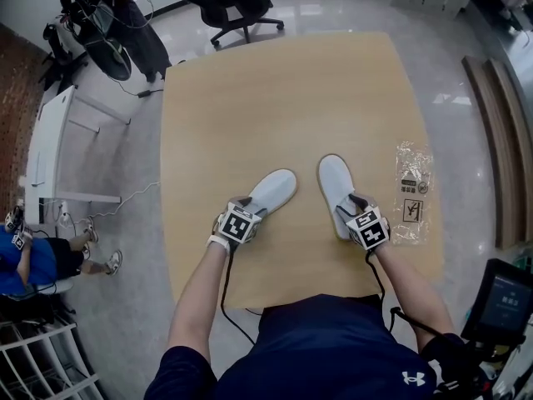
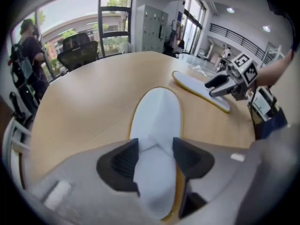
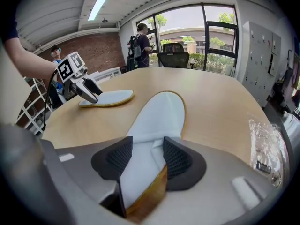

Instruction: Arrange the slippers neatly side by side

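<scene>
Two white slippers with thin yellow soles lie on the wooden table [image 1: 275, 98]. The left slipper [image 1: 275, 190] [image 2: 157, 111] angles its toe up and to the right. My left gripper [image 1: 248, 206] [image 2: 155, 156] is shut on its heel, and the fabric creases between the pads. The right slipper [image 1: 335, 182] [image 3: 159, 114] points away from me, a short gap from the other. My right gripper [image 1: 355, 203] [image 3: 146, 156] is shut on its heel, which curls up and shows the sole edge. Each gripper view also catches the other slipper [image 2: 201, 88] [image 3: 105, 97] across the table.
A crumpled clear plastic wrapper [image 1: 414, 190] [image 3: 265, 144] lies on the table right of the right slipper. A black office chair [image 1: 233, 2] stands beyond the far edge. A white desk [image 1: 50, 140] and a seated person [image 1: 25, 257] are on the left.
</scene>
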A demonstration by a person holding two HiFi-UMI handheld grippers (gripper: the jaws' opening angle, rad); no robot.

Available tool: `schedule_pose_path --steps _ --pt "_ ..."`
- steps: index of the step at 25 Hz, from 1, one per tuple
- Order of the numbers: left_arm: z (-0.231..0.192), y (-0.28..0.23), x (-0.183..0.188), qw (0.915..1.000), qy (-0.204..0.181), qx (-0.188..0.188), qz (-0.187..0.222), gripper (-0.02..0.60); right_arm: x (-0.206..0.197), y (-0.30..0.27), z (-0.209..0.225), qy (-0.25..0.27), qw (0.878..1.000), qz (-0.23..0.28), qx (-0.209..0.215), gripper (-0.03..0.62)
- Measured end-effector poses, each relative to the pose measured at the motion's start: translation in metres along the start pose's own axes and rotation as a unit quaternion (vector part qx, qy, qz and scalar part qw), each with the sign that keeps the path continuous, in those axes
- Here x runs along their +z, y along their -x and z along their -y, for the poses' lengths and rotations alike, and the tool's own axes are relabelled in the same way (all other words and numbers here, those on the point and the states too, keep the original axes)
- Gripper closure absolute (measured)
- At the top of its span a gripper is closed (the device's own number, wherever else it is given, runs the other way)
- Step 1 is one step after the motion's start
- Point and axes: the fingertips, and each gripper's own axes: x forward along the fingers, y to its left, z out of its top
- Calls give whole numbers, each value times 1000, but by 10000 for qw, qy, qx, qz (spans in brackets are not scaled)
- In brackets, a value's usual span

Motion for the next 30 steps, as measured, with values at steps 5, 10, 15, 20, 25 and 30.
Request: schedule_pose_path --steps 5,10,15,20,25,30 --pt "18 2 0 9961 861 38 171 348 -1 1 -3 67 9999 -5 -86 378" --pt "31 7 5 9636 2601 10 614 393 2 2 -6 92 9999 -20 -97 378" --pt "38 18 16 9823 1685 387 726 389 2 1 -6 99 9999 -31 -63 378" --pt "22 -8 -2 9972 243 687 150 333 1 1 -5 23 9999 -18 -104 378" --pt "36 -15 -5 9992 146 375 53 341 -1 -2 -12 23 10000 -14 -55 378" --pt "60 -22 -3 9996 152 229 49 342 -1 -2 -16 -64 9998 0 -193 378"
